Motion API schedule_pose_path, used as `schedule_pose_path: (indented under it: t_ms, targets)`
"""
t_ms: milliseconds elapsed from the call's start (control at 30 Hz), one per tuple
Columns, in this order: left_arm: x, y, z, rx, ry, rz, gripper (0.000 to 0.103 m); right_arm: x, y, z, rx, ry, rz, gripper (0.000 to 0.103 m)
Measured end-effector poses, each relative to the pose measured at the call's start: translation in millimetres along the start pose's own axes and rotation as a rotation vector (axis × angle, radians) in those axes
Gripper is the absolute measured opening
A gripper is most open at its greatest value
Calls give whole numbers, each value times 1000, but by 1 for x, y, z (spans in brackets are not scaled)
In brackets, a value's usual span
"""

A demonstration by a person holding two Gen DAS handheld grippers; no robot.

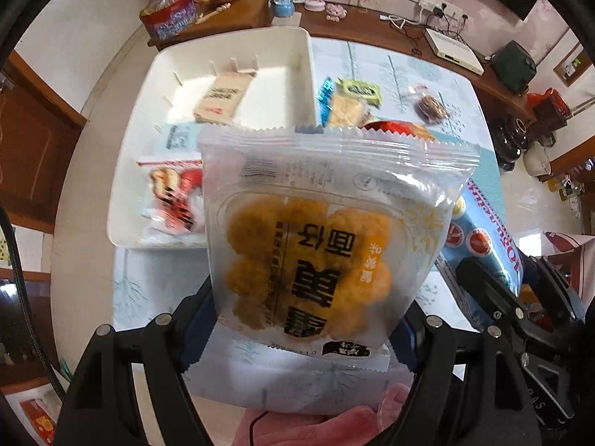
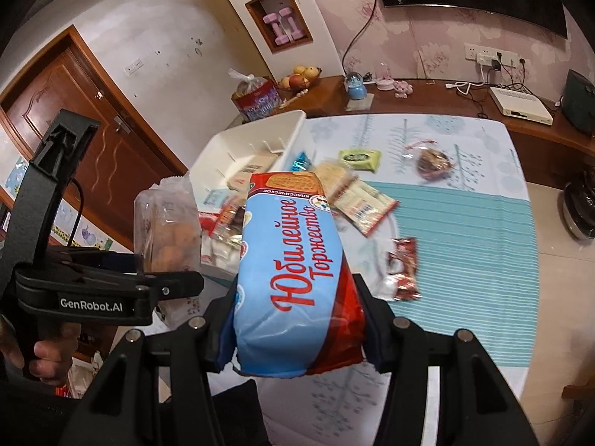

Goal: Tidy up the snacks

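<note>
The table (image 2: pixel 465 223) wore a pale cloth with teal stripes, a white divided bin (image 1: pixel 238 48) at its far left. My left tongs (image 1: pixel 308 319) clamped a frosted pastry packet (image 1: pixel 319 238), light, crinkly and crushable, best held at the sides. My right tongs (image 2: pixel 297 319) gripped the stiffer blue biscuit pack (image 2: pixel 293 260) across its width. Only the right view showed the loose snacks beyond, including a red-brown wrapper (image 2: pixel 403 267).
</note>
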State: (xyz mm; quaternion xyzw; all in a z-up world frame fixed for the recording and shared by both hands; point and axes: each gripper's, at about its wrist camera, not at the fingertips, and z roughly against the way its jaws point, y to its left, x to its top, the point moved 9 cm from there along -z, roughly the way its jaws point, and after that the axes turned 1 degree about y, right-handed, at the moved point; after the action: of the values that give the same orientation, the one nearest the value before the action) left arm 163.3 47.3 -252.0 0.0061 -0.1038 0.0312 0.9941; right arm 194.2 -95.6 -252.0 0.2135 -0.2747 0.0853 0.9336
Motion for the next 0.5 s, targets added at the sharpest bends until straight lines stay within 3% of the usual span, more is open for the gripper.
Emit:
schedule_pose_path:
  t_ms: [500]
  targets:
    - [47,101,3,-4,-81,-29,79,38,71,-53,-25,-82,-25,54]
